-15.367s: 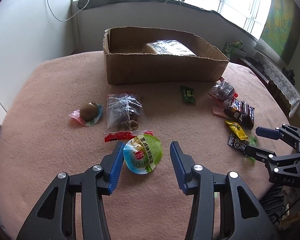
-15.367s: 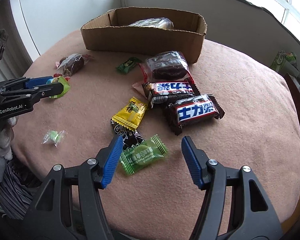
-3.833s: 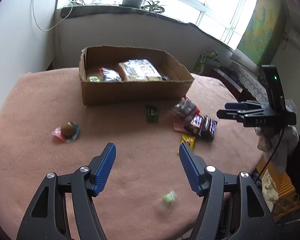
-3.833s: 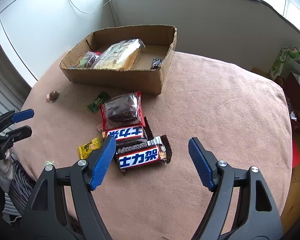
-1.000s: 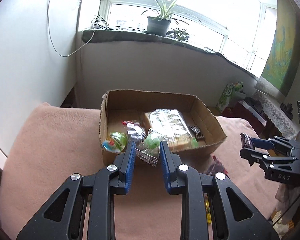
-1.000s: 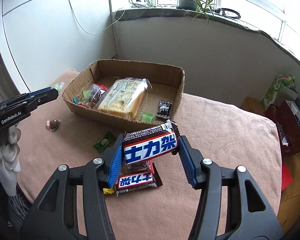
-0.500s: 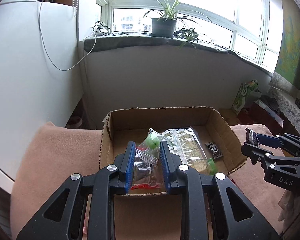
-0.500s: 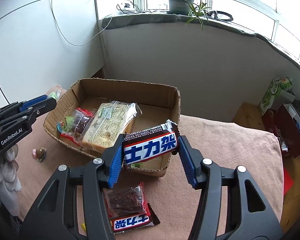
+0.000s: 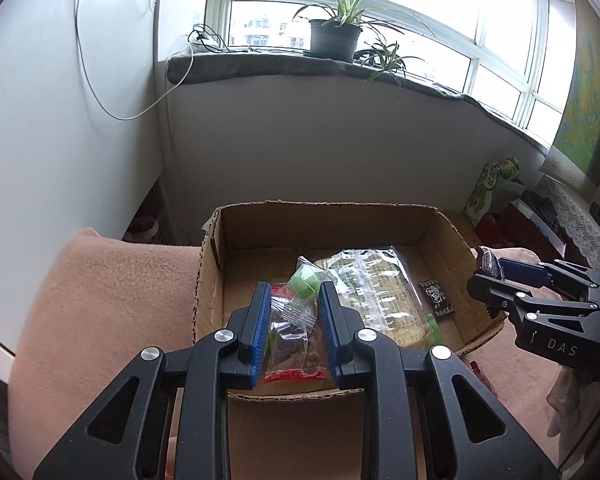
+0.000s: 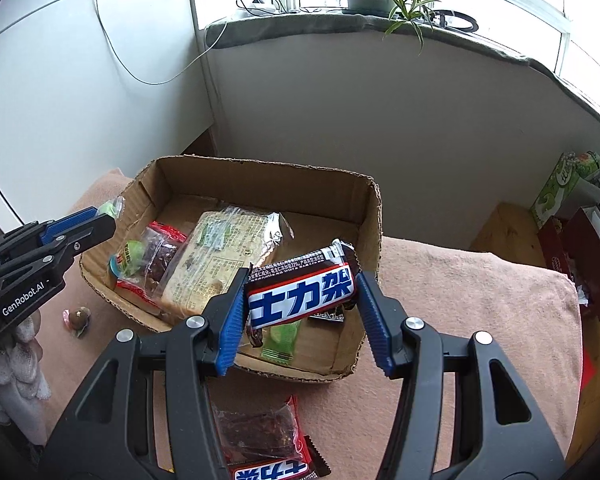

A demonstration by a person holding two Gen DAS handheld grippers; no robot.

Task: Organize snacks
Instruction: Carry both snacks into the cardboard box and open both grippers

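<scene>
Bright daylight through white-framed bay window (image 9: 420,20); potted spider plant (image 9: 336,36) on grey sill (image 9: 260,64), plain white walls (image 9: 40,120) below.

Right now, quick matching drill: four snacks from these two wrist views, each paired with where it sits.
Things:
1. chocolate bar
2. green candy
3. bread pack
4. round brown sweet

Places:
A. lying in the cardboard box
B. on the pink blanket outside the box
C. clamped in the right gripper
D. pinched by its clear wrapper in the left gripper

Pairs: 1-C, 2-D, 3-A, 4-B
</scene>
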